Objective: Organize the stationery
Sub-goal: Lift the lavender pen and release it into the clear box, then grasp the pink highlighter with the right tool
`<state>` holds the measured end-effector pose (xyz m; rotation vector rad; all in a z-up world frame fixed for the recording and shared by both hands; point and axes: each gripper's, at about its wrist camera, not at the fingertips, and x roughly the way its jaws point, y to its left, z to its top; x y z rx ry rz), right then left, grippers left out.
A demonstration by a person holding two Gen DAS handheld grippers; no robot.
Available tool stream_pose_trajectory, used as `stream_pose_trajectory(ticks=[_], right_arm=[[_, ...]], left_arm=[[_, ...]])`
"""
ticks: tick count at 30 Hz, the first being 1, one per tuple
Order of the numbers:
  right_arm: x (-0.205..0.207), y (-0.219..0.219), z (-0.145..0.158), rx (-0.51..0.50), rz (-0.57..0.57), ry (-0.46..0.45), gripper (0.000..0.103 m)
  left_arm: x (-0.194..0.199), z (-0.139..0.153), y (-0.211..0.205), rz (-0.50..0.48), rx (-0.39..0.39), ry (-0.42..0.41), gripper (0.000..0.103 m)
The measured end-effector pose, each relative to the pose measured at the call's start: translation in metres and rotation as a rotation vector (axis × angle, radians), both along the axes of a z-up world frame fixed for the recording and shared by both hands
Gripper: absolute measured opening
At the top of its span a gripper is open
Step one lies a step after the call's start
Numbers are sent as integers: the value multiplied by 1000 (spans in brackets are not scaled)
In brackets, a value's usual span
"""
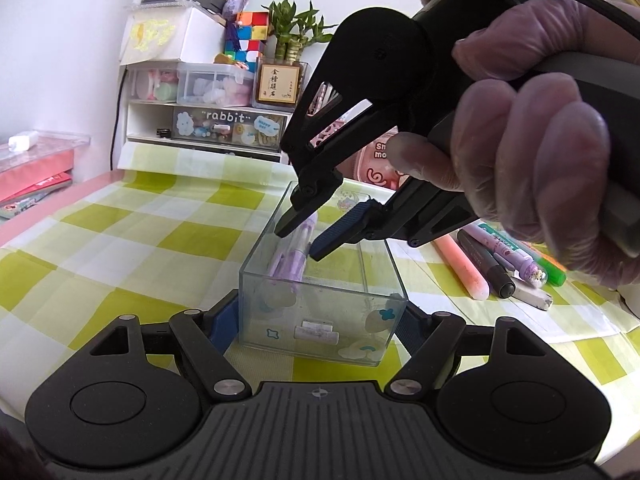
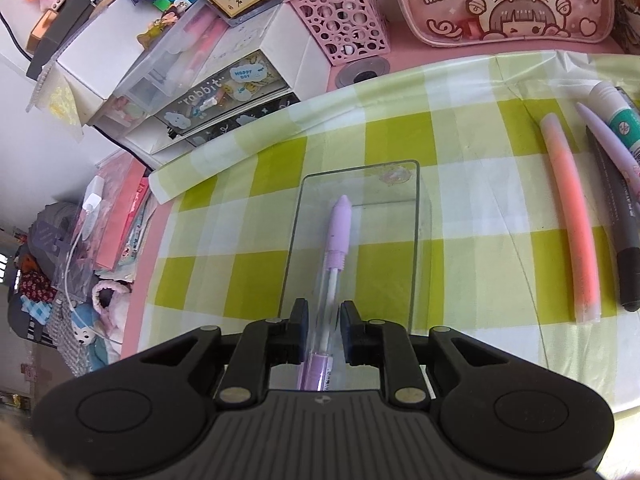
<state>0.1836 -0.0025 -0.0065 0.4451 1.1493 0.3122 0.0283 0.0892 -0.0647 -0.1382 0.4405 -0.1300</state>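
Note:
A clear glass box with stickers stands on the green checked cloth. My left gripper is shut on its near end, one blue finger pad on each side wall. My right gripper hangs over the box's open top, jaws apart. A purple pen lies inside the box under it. In the right wrist view the pen runs between my open right fingers, which do not touch it, inside the box.
Loose pens lie on the cloth at the right: a pink highlighter, a dark marker, a purple pen. A pink pen basket, a pink pencil case and drawer organizers stand behind.

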Motion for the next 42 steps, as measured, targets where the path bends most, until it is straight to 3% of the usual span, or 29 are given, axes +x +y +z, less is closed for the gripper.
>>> stream_pose_trajectory(ticks=[14, 22, 26, 32, 38, 42], right_arm=[[-12, -28, 29, 33, 0, -104, 37], [-21, -79, 33, 31, -109, -163, 41], [-27, -97, 28, -45, -158, -204, 43], [-37, -98, 2, -247, -153, -296, 42], [-41, -84, -23, -433, -78, -359, 23], [-52, -81, -26, -482, -56, -406, 20]], left_arm=[[-1, 0, 1, 32, 12, -1, 75], [0, 1, 3, 50, 10, 1, 75], [0, 1, 3, 51, 9, 2, 76], [0, 1, 3, 52, 11, 3, 76], [2, 0, 1, 60, 20, -1, 76], [5, -2, 1, 59, 31, -6, 75]])
